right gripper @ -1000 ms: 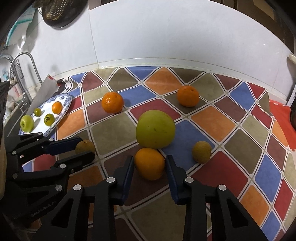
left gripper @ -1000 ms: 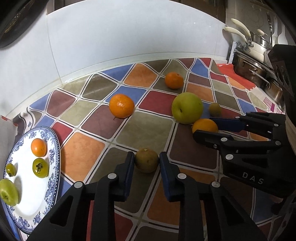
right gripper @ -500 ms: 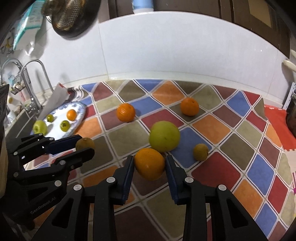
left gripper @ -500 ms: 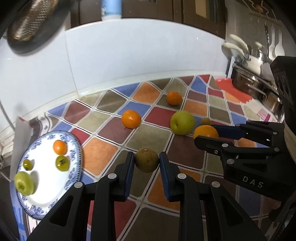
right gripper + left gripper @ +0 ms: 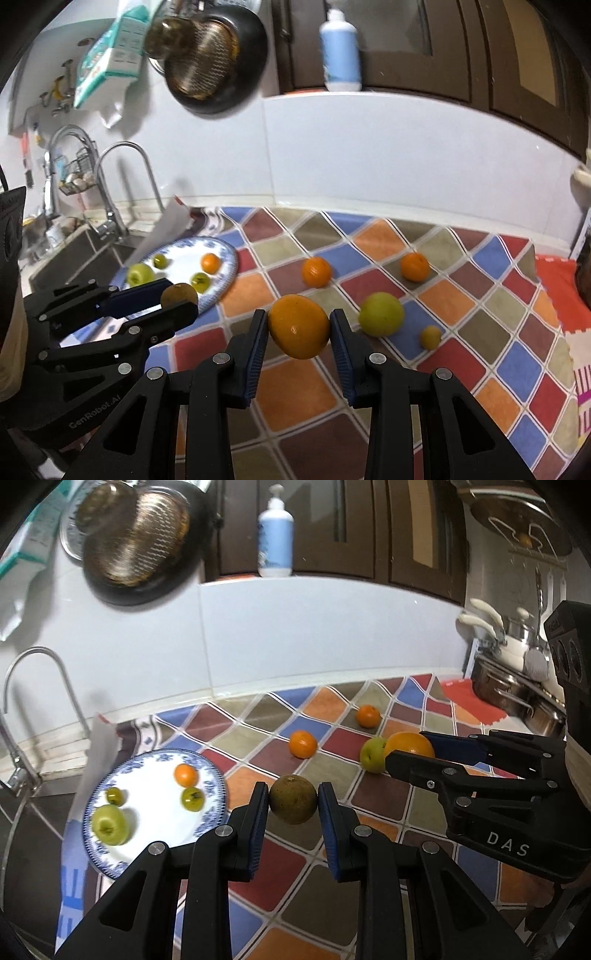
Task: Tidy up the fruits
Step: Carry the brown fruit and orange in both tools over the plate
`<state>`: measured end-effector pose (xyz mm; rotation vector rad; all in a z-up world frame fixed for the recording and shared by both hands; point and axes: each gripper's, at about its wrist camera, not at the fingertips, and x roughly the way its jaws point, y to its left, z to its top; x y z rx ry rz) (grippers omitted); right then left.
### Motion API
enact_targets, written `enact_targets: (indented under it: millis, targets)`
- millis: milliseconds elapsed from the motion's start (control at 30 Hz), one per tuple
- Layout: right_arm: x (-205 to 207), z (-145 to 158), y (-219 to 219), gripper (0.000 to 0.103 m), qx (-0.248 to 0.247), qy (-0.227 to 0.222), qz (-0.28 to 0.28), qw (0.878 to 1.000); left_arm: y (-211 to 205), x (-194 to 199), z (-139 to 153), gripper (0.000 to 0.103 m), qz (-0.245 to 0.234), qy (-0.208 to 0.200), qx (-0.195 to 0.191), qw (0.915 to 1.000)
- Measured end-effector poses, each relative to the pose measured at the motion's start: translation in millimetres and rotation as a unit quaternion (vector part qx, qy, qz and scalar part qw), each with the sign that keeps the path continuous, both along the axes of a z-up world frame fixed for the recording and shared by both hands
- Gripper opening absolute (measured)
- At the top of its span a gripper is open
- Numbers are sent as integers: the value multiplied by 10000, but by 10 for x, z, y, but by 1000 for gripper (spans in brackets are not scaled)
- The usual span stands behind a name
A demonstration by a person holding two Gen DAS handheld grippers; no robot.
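Lower left of the left gripper, which clamps a brown round fruit, lies the blue-patterned white plate; the right gripper, farther off, clamps a large orange.

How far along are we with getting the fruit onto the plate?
Done: four fruits sit on the plate. In hand: the left gripper holds a brown fruit, the right gripper an orange. Left on the cloth: two oranges, a green apple, and a small yellowish fruit.

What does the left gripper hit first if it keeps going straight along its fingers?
Probably nothing close. The left gripper, shut on the brown fruit, is raised above the cloth; its line runs over the small orange toward the white backsplash. Depth is unclear.
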<state>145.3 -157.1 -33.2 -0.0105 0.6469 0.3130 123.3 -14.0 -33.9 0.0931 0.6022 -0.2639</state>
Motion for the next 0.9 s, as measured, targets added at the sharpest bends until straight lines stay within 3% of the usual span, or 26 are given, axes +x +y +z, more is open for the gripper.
enact_targets:
  millis: [467,900]
  targets:
    - [-160,266,530,35,123,-391,367,9985,519,-265,245,28,419,-383,59,9984]
    - [-104,322,1124,35,147,-502,542,9972,1065,-227,296,28,621,-463,90,9970]
